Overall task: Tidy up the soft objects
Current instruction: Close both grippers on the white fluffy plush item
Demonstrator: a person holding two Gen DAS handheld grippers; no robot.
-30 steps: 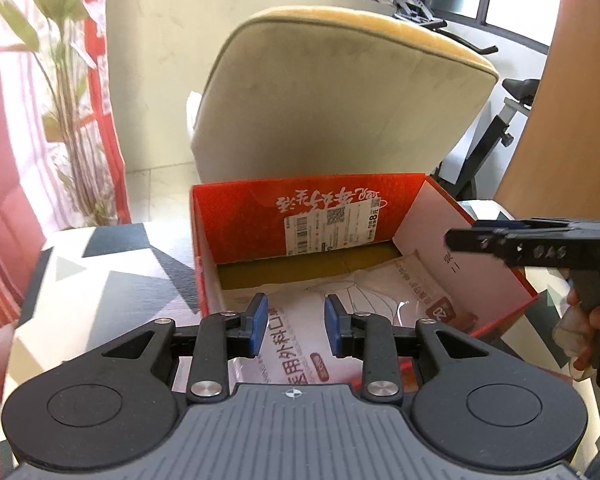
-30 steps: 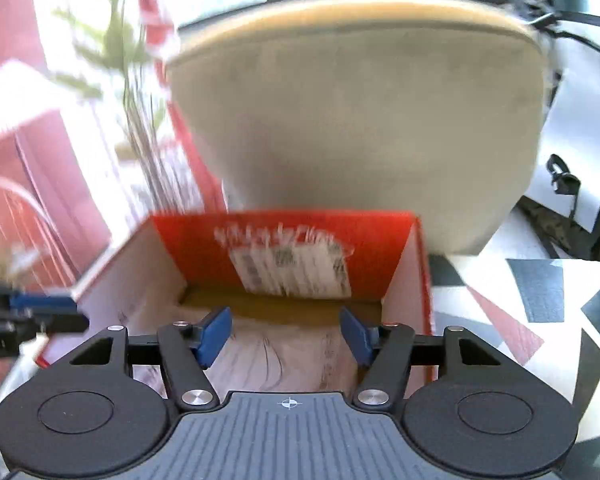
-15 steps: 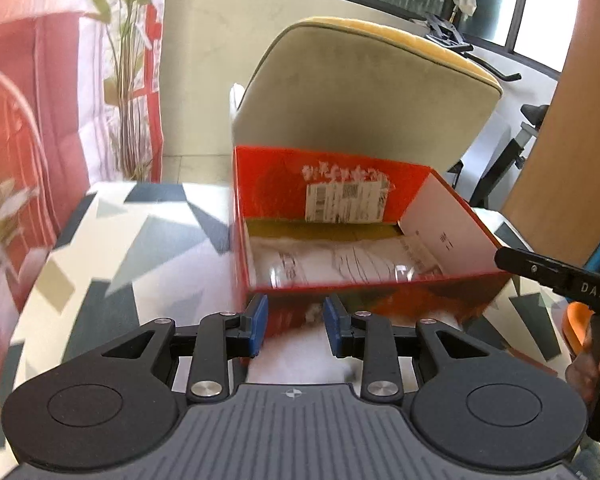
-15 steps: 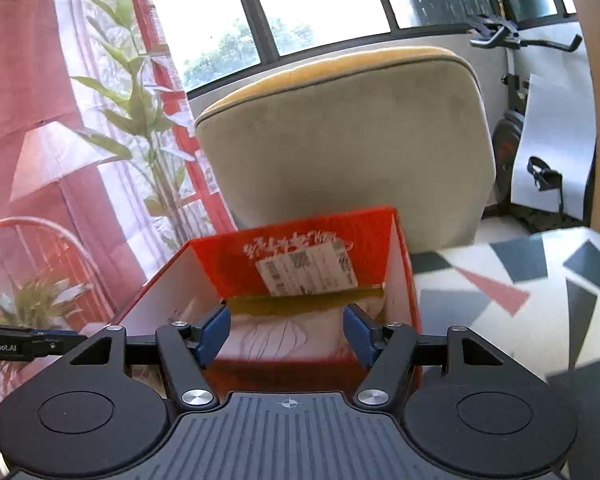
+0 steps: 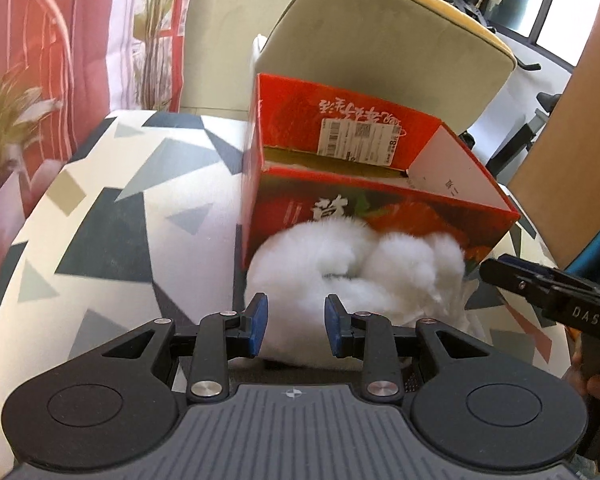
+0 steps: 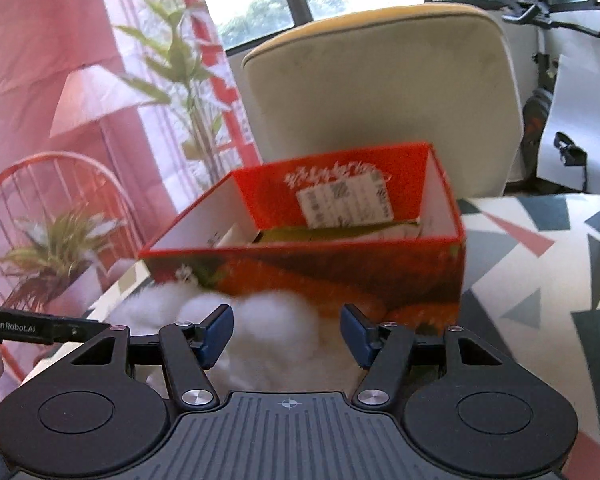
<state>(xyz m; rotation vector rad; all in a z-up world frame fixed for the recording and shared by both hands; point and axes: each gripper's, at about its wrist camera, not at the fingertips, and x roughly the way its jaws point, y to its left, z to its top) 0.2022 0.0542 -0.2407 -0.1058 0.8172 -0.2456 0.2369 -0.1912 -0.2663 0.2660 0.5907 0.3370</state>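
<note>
The left tool [image 5: 293, 325] is presented with its blue pads parted to a moderate gap and nothing held between them; the pads are positioned at the near edge of the white fluffy object [image 5: 356, 276], and whether contact is made cannot be told from the left wrist view. The right tool [image 6: 287, 335] is spread wider, also empty, and is aimed at the same white fluffy object [image 6: 260, 320] from the right side. From the tools outward, the fluffy object is found lying on the counter [image 5: 112, 216], pressed against the near outer wall of the red cardboard box [image 5: 376, 208]; it is therefore outside the box, not in it. The object is seen as a bulky mass of white plush or fibre with several rounded lobes and a fuzzy outline; it is judged to be light and readily compressed, so that a deep closure of the pads would be needed for a secure hold. Inside the open box [image 6: 340, 236], pale contents can be made out low down, but these cannot be identified. The task is judged to be partly complete at most: the fluffy object has not yet been gripped, lifted or placed in the box. Beyond the box, a beige padded chair back [image 5: 384, 52] is visible.
</note>
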